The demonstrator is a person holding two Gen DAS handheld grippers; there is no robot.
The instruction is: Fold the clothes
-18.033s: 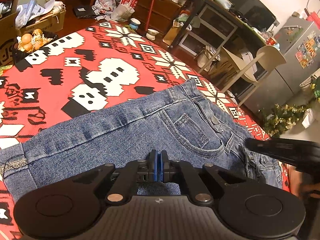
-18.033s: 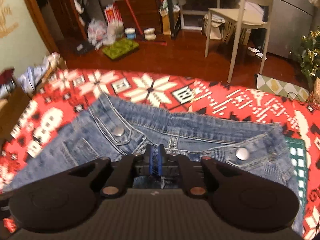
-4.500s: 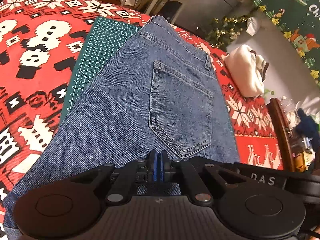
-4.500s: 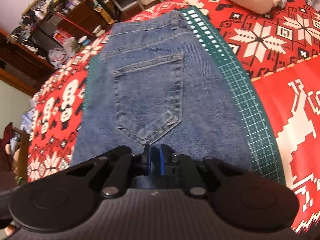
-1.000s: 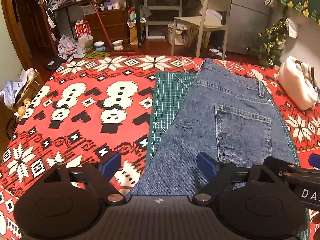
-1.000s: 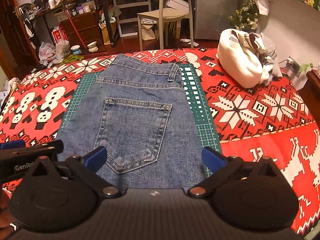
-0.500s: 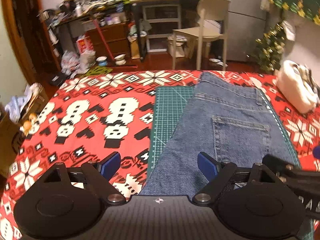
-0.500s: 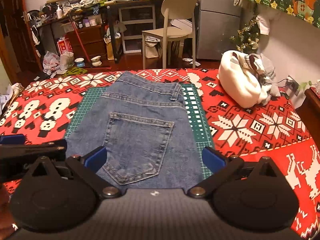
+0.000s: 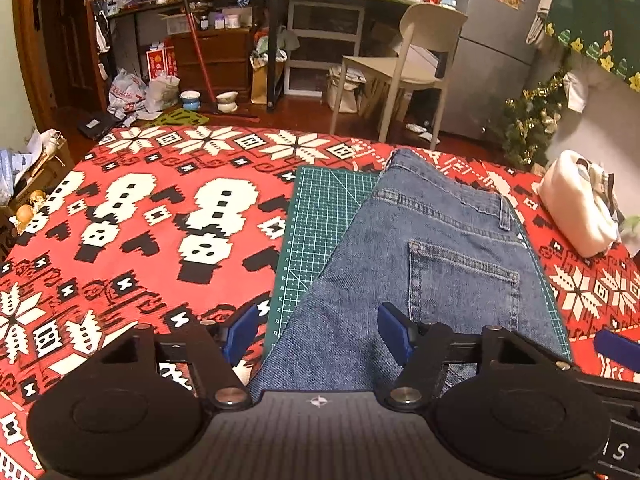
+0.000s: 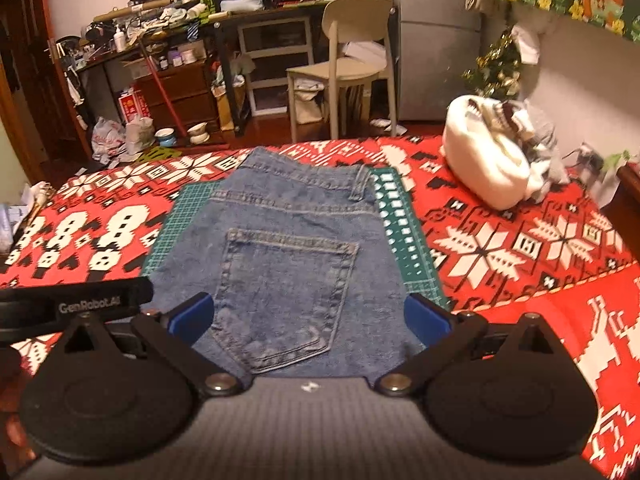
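Both grippers have let go and pulled up and back since 4.5 s ago, when each was pinched shut low over the denim; 18 s ago the jeans lay front-up with the fly buttons showing.

Left gripper (image 9: 318,332): fingers wide apart, empty, hovering over the near left edge of the jeans (image 9: 440,256). Right gripper (image 10: 308,318): fingers also spread, empty, above the near edge below the back pocket (image 10: 284,292).

Jeans lie flat, back pocket up, waistband at the far end, mostly on the green cutting mat (image 9: 320,216) on the red patterned cloth (image 9: 140,220) covering the surface. They look folded lengthwise to one leg's width, edges fairly square. Near end is hidden under the grippers, so I can't tell whether the legs are already doubled underneath or trail off toward the camera.

Judgement: lengthwise fold done; crosswise fold unconfirmed. White bundle of clothes (image 10: 488,164) sits far right, unfolded, so more may be left.
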